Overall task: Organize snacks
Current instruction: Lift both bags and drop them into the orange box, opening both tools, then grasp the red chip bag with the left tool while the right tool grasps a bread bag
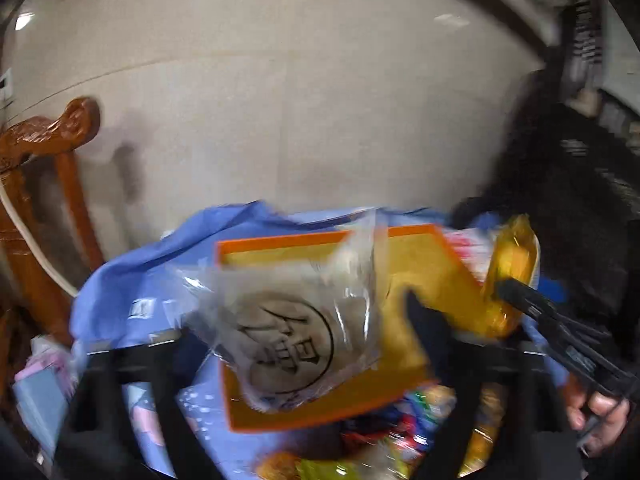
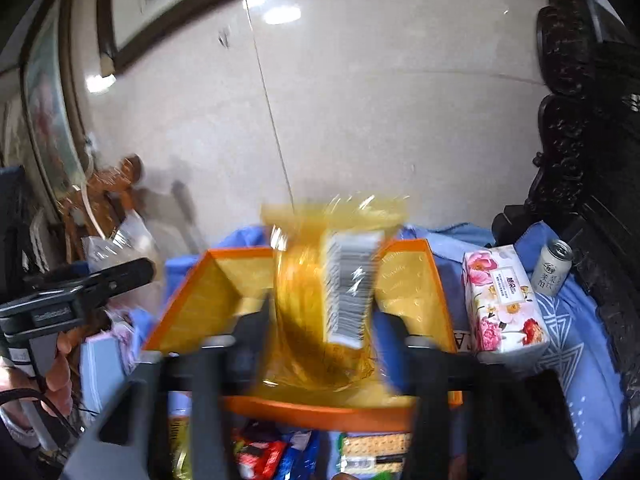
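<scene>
Both jaws wide — clear packet (image 1: 296, 320) and yellow packet (image 2: 320, 300) over the box (image 2: 404, 280); loose snacks (image 2: 260, 456) remain at 6 o'clock.

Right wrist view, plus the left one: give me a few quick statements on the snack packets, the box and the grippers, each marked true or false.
1. The orange box has a yellow lining. True.
2. The clear packet sits between the left gripper fingers. True.
3. The right gripper has a red packet in front of it. False: it is an amber packet.
4. The can lies inside the orange box. False: it stands outside, beyond the floral tissue pack.
5. A blue cloth lies under the box. True.
</scene>
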Demonstrator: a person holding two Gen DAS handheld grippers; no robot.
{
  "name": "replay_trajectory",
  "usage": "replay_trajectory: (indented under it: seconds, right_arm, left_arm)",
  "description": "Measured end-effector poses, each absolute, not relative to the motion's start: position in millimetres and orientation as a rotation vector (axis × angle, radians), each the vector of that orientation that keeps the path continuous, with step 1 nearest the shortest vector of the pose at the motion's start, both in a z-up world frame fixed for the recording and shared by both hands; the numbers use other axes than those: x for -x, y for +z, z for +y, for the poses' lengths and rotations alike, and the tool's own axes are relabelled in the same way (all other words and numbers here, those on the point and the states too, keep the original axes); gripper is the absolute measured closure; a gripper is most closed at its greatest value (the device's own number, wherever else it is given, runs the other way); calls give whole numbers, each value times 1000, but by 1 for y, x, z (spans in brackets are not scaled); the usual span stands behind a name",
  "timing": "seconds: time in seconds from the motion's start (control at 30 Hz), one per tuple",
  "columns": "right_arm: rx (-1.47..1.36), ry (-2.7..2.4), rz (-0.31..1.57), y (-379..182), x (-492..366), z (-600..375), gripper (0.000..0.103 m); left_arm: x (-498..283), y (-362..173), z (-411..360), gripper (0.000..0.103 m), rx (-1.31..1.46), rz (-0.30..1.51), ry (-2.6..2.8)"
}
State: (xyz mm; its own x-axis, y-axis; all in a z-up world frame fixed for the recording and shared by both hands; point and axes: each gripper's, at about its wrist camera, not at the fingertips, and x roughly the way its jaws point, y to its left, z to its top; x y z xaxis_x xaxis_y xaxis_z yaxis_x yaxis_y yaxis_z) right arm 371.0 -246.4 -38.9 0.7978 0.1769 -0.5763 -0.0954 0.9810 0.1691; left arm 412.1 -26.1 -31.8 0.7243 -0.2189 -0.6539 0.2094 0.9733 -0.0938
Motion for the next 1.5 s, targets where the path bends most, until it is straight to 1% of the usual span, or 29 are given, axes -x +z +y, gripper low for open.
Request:
replay_trajectory:
  seconds: [0.1, 0.17, 0.27, 0.37, 0.5, 0.63, 0.73, 0.8, 0.87, 0.9, 0.97, 1.03, 1.07, 1.1, 1.27, 1.5]
  right_arm:
    - [-136, 153, 614, -38, -355, -249, 27]
    - [-121, 161, 608, -37, -338, -248, 27]
    - [-133, 206, 634, -41, -302, -250, 27]
    - [-113, 225, 650, -49, -260, -249, 27]
    - [-42, 219, 711, -80, -203, -240, 28]
    - [34, 223, 769, -115, -175, -225, 29]
    - [117, 217, 785, -136, -171, -214, 39]
    - [136, 201, 817, -149, -179, -213, 51]
    - [119, 194, 845, -158, -188, -216, 55]
    - [110, 193, 861, -163, -193, -217, 55]
    - [116, 197, 886, -171, -200, -217, 55]
    - [160, 185, 870, -174, -199, -213, 55]
    - [174, 178, 866, -175, -198, -212, 59]
    - [193, 163, 858, -176, -195, -210, 67]
    - [156, 119, 847, -172, -175, -221, 68]
    - [-34, 83, 826, -156, -130, -245, 68]
  left_arm:
    - [-406, -34, -14, 4, 51, 725, -231]
    - [-387, -35, -5, 4, 62, 702, -244]
    - [-357, -36, 3, 4, 77, 717, -269]
    - [-314, -41, 9, 4, 88, 697, -286]
    - [-257, -58, 9, 4, 38, 683, -289]
    - [-212, -91, 4, 4, 1, 721, -297]
    - [-184, -116, 1, 4, -21, 772, -298]
    - [-174, -125, 2, 4, -24, 803, -294]
    - [-163, -131, 5, 4, -17, 822, -286]
    - [-156, -132, 8, 4, -9, 823, -281]
    - [-150, -132, 12, 4, 5, 822, -273]
    - [-148, -131, 15, 4, 33, 827, -272]
    - [-148, -131, 15, 4, 49, 833, -277]
    - [-150, -132, 15, 4, 64, 840, -282]
    - [-165, -143, -5, 4, 66, 885, -304]
    - [-201, -173, -36, 4, 93, 975, -301]
